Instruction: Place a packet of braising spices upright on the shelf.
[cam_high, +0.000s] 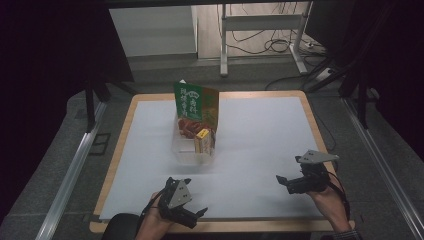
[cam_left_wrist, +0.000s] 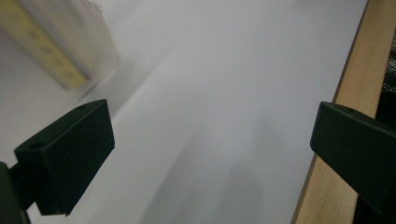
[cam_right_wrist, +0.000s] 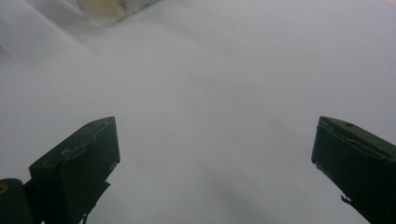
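both grippers, left & right, rest at near edge of tabletop, jaws released, holding nothing; clear bin w/ green packet & small carton sits mid-tabletop, far from both, prob awaiting a reach.

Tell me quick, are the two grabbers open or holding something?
Left gripper: open, fingers wide apart over the white table top, holding nothing.
Right gripper: open, fingers wide apart, holding nothing.
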